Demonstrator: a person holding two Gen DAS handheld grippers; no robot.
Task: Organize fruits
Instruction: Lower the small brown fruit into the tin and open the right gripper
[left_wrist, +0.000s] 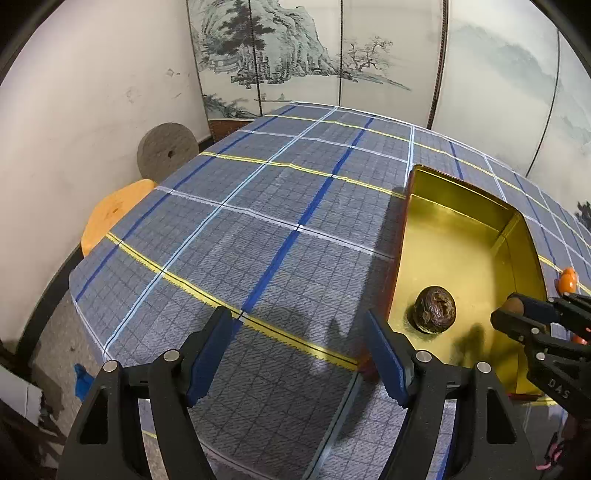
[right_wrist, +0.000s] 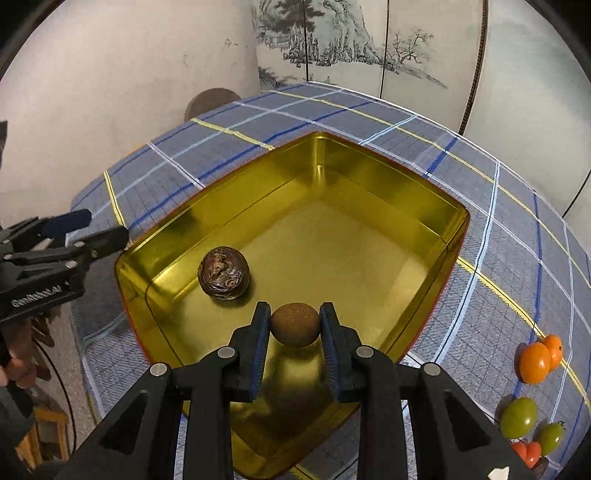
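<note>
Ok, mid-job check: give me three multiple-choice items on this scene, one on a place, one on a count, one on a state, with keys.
1. Where does the dark wrinkled fruit lie?
A on the cloth
B in the gold tin
C in the left tool

2. How many fruits lie in the tin?
A one
B two
C three

3. The right tool is:
A open, empty
B shut on the brown round fruit
C out of view

Key: B, it rests on the tin's floor; A, only the wrinkled one lies there; B, both pads press the fruit.

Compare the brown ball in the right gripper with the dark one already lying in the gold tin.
The brown fruit is pinched in the right gripper above the gold tin; the dark fruit rests on its floor. The brown one looks matte, plain and smaller; the dark one glossy, streaked. Both are round.
</note>
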